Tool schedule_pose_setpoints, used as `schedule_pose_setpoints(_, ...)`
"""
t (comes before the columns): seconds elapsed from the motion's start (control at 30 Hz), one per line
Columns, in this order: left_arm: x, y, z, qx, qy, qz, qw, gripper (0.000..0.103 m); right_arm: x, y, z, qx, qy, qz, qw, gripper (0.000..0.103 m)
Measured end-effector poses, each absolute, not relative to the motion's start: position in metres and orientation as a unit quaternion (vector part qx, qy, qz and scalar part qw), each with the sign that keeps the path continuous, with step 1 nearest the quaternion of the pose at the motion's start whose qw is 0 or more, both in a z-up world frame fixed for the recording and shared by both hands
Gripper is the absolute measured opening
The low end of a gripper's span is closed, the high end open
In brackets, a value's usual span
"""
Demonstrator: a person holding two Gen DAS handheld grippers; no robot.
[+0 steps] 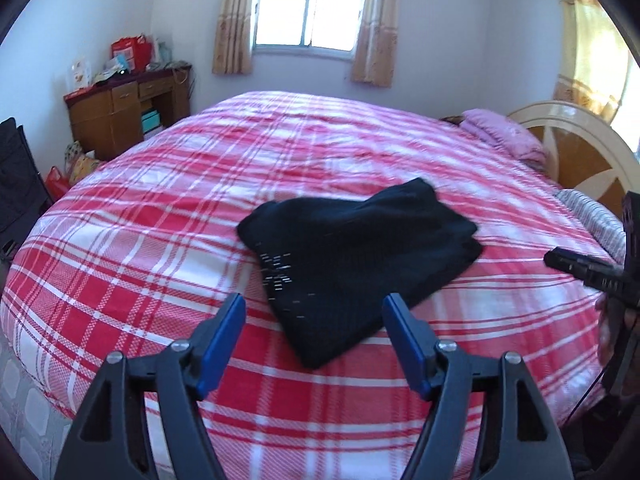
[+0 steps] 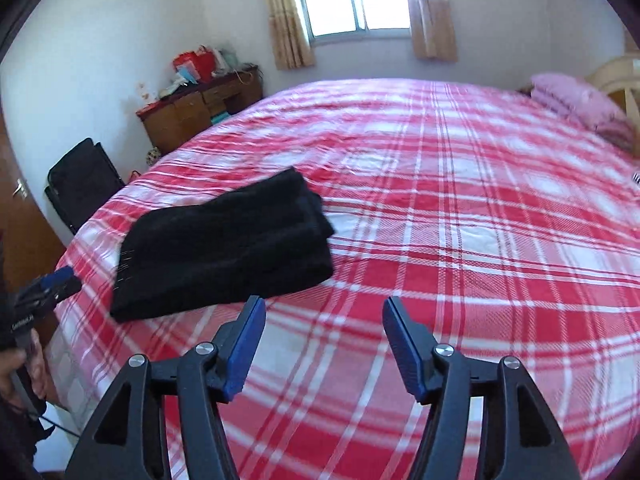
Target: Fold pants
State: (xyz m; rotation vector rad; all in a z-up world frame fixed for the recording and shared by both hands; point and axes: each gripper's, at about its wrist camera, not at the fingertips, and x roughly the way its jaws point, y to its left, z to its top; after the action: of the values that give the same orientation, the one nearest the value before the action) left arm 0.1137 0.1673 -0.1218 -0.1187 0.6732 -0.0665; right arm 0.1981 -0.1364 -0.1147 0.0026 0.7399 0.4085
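Note:
The black pants (image 1: pixel 352 256) lie folded in a compact stack on the red and white plaid bedspread (image 1: pixel 160 216). My left gripper (image 1: pixel 314 304) is open and empty, held above the near end of the pants. In the right wrist view the pants (image 2: pixel 228 244) lie to the left, and my right gripper (image 2: pixel 324 308) is open and empty over the bare bedspread (image 2: pixel 480 240) just right of them. The right gripper also shows at the right edge of the left wrist view (image 1: pixel 592 272), and the left gripper at the left edge of the right wrist view (image 2: pixel 52 284).
A wooden desk (image 1: pixel 124 108) with bags stands at the back left. A black chair (image 2: pixel 80 184) stands by the bed's left side. Pink pillows (image 1: pixel 504 136) and a headboard (image 1: pixel 580 148) are at the right. A window (image 1: pixel 312 8) with curtains is behind.

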Motion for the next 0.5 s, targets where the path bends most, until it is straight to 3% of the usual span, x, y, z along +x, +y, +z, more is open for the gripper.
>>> schedule_pose_setpoints(0.13,0.103,0.155,-0.112,-0.072,0.314,-0.046,0.945,0.086,0.161,-0.138,-0.095,-0.006,0.332,0.195,0.923,0.064)
schedule_pose_setpoints(0.5,0.089,0.133,-0.1,-0.062,0.288,-0.072,0.953,0.096,0.097,-0.144,-0.046,-0.022,0.265,0.186,0.946,0.073)
